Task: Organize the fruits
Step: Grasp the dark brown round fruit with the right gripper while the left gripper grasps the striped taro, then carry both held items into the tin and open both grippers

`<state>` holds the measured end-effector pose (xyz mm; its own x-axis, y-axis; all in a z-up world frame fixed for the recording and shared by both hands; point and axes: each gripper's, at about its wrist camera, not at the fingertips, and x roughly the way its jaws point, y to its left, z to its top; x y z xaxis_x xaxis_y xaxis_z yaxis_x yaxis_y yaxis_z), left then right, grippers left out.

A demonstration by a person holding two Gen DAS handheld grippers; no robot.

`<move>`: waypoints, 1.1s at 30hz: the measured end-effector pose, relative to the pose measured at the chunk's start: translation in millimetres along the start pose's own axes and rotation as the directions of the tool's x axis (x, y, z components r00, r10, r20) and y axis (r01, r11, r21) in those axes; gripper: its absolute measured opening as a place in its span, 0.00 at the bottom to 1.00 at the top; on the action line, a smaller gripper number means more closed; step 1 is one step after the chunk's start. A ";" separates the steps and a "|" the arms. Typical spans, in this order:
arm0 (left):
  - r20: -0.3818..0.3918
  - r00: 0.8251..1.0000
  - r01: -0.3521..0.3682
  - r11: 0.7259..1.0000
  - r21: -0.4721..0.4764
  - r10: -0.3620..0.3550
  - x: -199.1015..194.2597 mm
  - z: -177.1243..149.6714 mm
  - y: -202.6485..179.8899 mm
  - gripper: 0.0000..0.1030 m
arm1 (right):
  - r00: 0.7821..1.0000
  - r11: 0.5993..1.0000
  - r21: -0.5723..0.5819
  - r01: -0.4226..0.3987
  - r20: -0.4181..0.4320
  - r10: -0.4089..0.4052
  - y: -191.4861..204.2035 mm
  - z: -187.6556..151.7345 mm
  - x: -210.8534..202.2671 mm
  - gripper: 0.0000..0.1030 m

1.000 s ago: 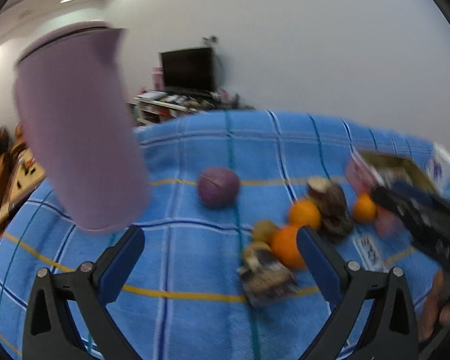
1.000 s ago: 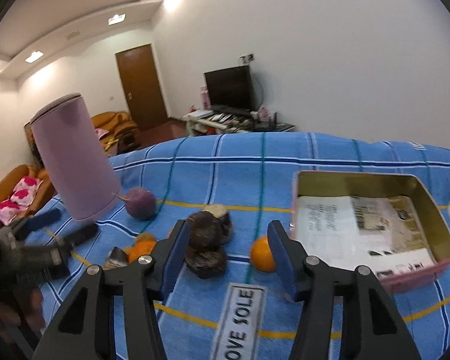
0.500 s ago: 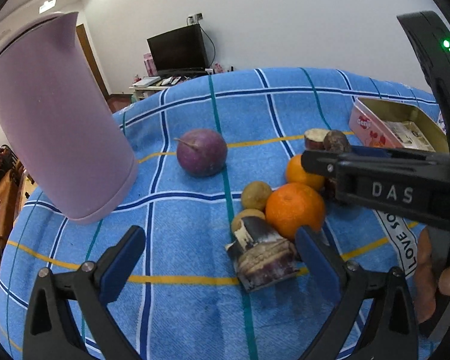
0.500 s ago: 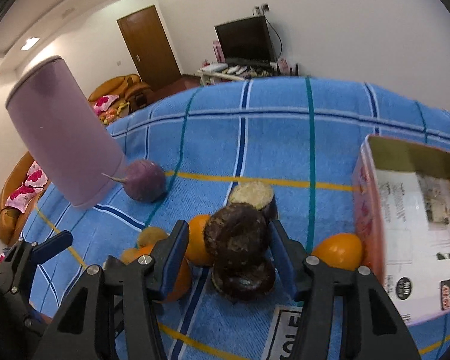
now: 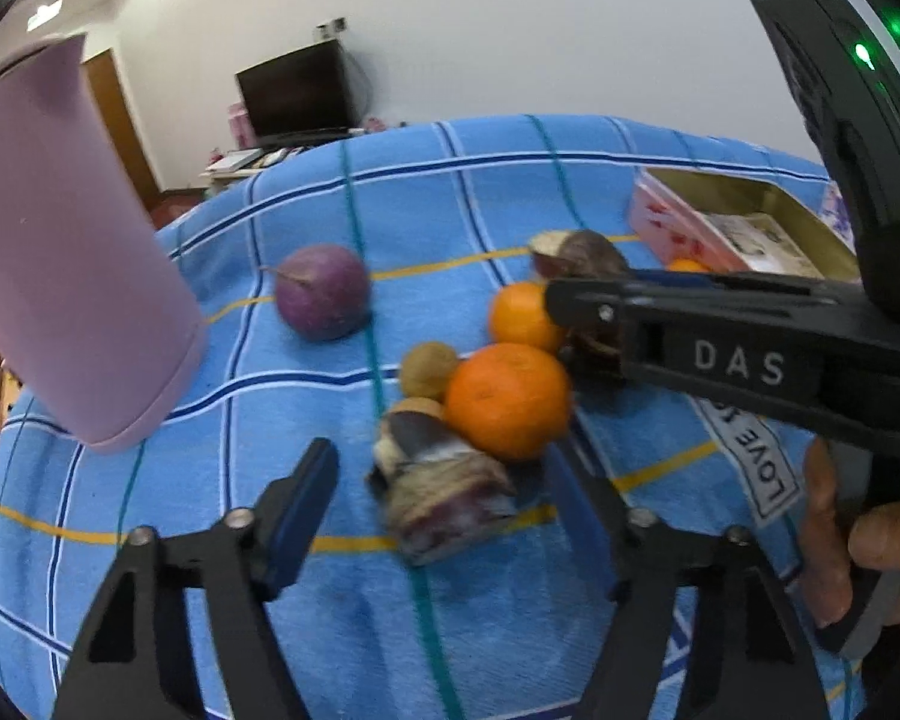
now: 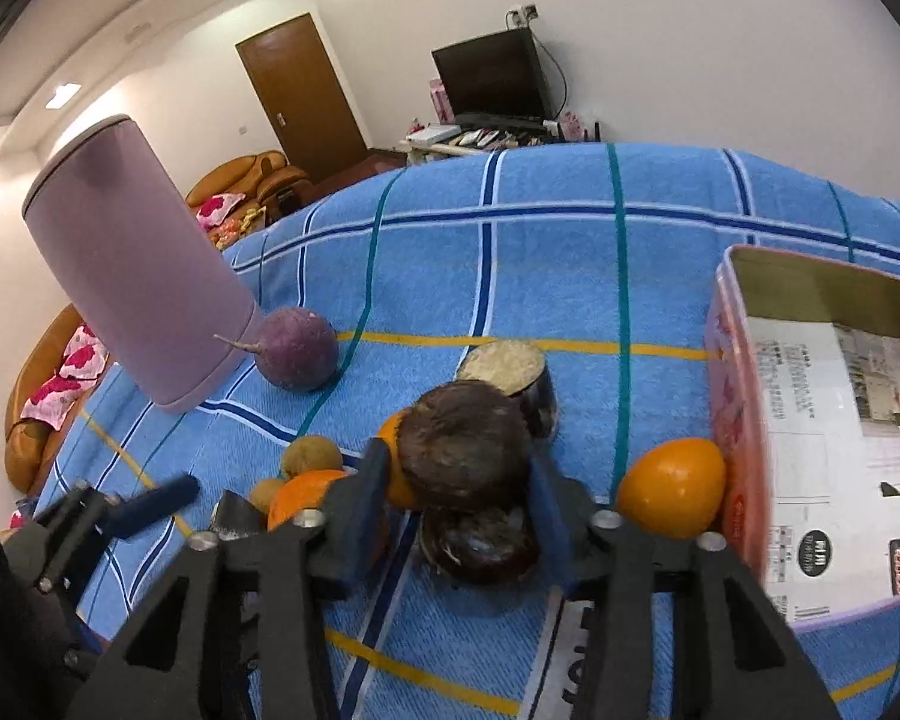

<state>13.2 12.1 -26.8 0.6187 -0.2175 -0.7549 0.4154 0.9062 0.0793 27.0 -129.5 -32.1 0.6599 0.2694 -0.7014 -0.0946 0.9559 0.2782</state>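
The left gripper [image 5: 444,492] hangs over a cut, purple-skinned root piece [image 5: 444,501] lying on the blue plaid cloth [image 5: 306,594]. Its jaws are closing, the piece sits between them, and the blue pads look just short of it on both sides, though motion blur makes contact hard to judge. The piece's long axis runs from about 11 o'clock to 5 o'clock in the left wrist view, its pale cut end toward 11. A large orange [image 5: 508,399] touches it at 1 o'clock, with a small brown fruit [image 5: 429,369] just beyond.

The right gripper [image 6: 459,495] is closing around a dark brown round fruit [image 6: 465,444] that rests on top of another dark fruit [image 6: 480,540]; the pads flank the upper one closely and appear to press its sides. At 1 o'clock behind it stands a cut root stub [image 6: 510,369], flat face up. An orange [image 6: 672,489] lies at 3 o'clock, against the pink tin [image 6: 729,396]. A purple round root [image 6: 297,348], tail pointing to 9 o'clock, sits by the pink cylinder [image 6: 132,264]
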 end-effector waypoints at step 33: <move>0.184 0.981 0.097 0.974 -0.206 -0.059 -18.7 -1.4 65.2 0.50 | 0.948 0.993 -0.065 0.094 0.311 -0.070 -8.8 4.6 -87.7 0.41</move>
<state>27.8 75.8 -8.4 0.7053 -0.3335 -0.6256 0.3270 0.9360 -0.1303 -26.6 -162.1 30.1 0.8637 0.1523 -0.4805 -0.0800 0.9826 0.1677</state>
